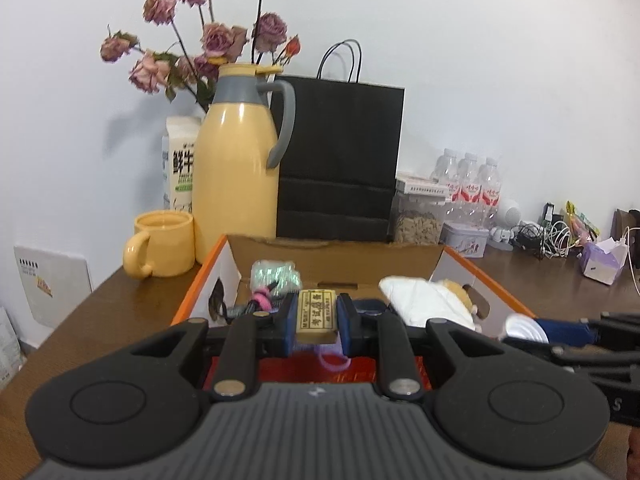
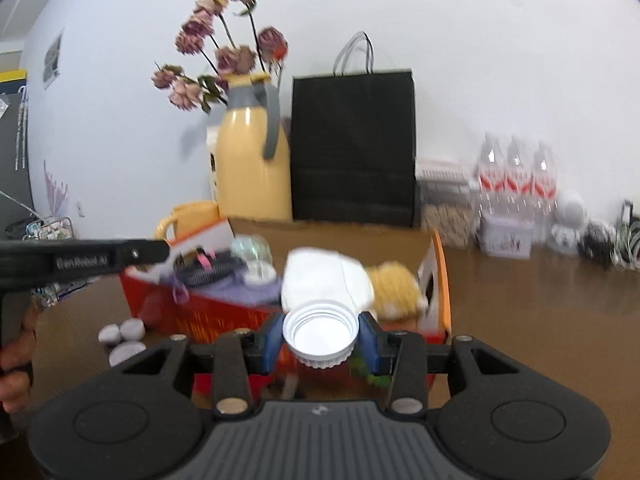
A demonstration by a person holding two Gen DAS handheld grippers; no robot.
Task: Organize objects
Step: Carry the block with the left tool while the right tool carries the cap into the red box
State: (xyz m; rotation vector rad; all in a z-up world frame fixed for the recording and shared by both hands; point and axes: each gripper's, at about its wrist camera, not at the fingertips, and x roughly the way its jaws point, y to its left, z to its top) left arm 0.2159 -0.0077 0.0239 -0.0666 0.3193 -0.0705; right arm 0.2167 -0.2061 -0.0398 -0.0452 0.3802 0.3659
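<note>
Right wrist view: right gripper (image 2: 320, 340) clamps a white screw cap (image 2: 320, 336) by its ribbed rim, both blue pads pressing on it, open side facing the camera. Picture is motion-blurred.
Left wrist view: left gripper (image 1: 316, 316) is narrowed onto a small tan eraser-like block (image 1: 316, 315), held upright between the blue pads.
Where the things are: both held clear of the table (image 1: 120, 300), at the near edge of the open cardboard box (image 1: 448, 258).
Key relation: box lies straight ahead of and below both grippers; the cap hangs in front of the box's near red wall (image 2: 224, 316), the block over its near rim. Judged: a short push forward, then release, puts either one inside.
Nearer hand: left gripper looks already over the box; the right sits a little short of it.
Long axis: block stands on end; cap's axis runs roughly along the gripper's fingers.
Box contents: white cloth bundle (image 2: 324, 280), yellow plush (image 2: 396, 284), pink-and-black hair clip (image 1: 262, 294), greenish shiny packet (image 1: 276, 274). Free space looks tight; centre-front seems barest.
Still outside: small pale caps (image 2: 122, 336) on the table left of the box.
Writing, block: printed Chinese characters down its face, too small to be sure of.
Writing, other gripper's arm: "GenRobot.AI" (image 2: 86, 262).
Writing, milk carton (image 1: 180, 168): large characters, partly hidden by the yellow jug (image 1: 236, 168).
Bottles (image 1: 468, 184): red-and-white labels, unreadable.
Risk: the two grippers crowd the same front corner.
</note>
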